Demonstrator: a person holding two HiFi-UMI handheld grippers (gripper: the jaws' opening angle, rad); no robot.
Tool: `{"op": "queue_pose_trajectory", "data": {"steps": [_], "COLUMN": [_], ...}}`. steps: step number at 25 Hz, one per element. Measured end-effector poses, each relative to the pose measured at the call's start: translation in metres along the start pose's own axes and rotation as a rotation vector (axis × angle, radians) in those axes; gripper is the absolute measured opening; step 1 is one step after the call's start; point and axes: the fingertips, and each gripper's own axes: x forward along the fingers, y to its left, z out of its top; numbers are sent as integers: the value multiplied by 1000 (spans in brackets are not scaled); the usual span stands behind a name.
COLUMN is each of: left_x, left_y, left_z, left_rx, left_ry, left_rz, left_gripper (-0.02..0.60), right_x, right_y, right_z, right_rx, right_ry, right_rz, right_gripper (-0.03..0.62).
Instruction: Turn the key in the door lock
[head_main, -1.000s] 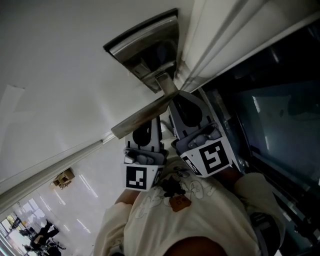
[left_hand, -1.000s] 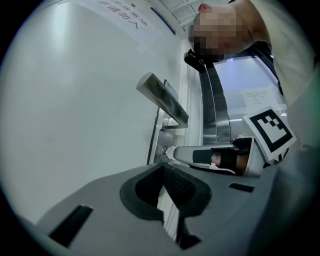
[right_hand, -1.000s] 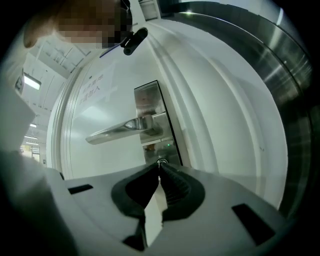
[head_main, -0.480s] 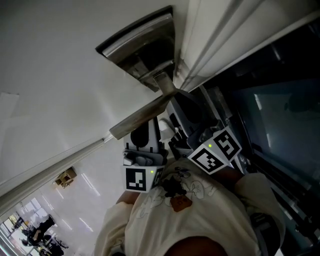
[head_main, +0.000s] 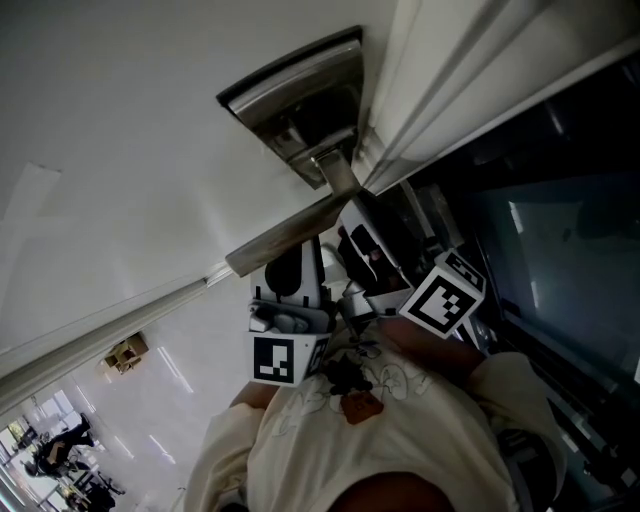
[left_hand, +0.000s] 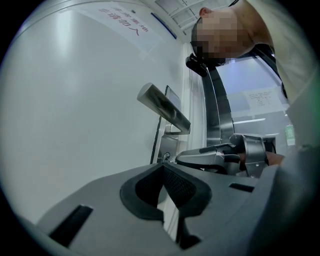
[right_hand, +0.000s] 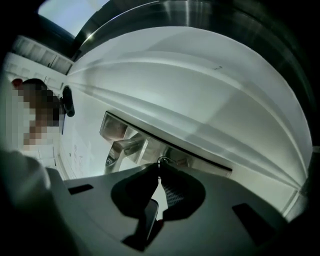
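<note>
The white door (head_main: 130, 150) carries a steel lock plate (head_main: 300, 105) with a lever handle (head_main: 290, 235). In the right gripper view, my right gripper (right_hand: 160, 169) is shut on the key (right_hand: 163, 161), whose small ring shows at the jaw tips against the plate (right_hand: 120, 131). In the head view the right gripper (head_main: 350, 215) reaches under the lever, rolled on its side. The left gripper view shows the right gripper's fingers (left_hand: 200, 157) pointing at the keyhole (left_hand: 166, 157). My left gripper (left_hand: 162, 166) is shut on nothing and hovers beside it, below the lever (left_hand: 162, 105).
A door frame (head_main: 450, 90) runs along the lock side, with a dark glass panel (head_main: 560, 230) beyond it. A paper notice (left_hand: 125, 27) is stuck high on the door. The person's cream sleeves (head_main: 350, 430) fill the lower head view.
The right gripper has rolled about its own axis at the lock, and its marker cube has swung to the right. The left gripper has stayed in place.
</note>
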Motion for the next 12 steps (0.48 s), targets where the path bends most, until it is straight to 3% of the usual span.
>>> {"op": "queue_pose_trajectory", "data": {"steps": [7,12], "left_x": [-2,-2], "left_y": [1,-1], "left_z": [-5,3], "left_rx": [9,-4], "left_ry": [17,-19], "left_rz": [8,5], "left_gripper": [3,3], "right_x": [1,1], "right_y": [-1,-2], "right_z": [0,-1], "right_rx": [196,266], "right_ry": [-10,-15], "right_rz": [44,65], "right_gripper": [17,18]}}
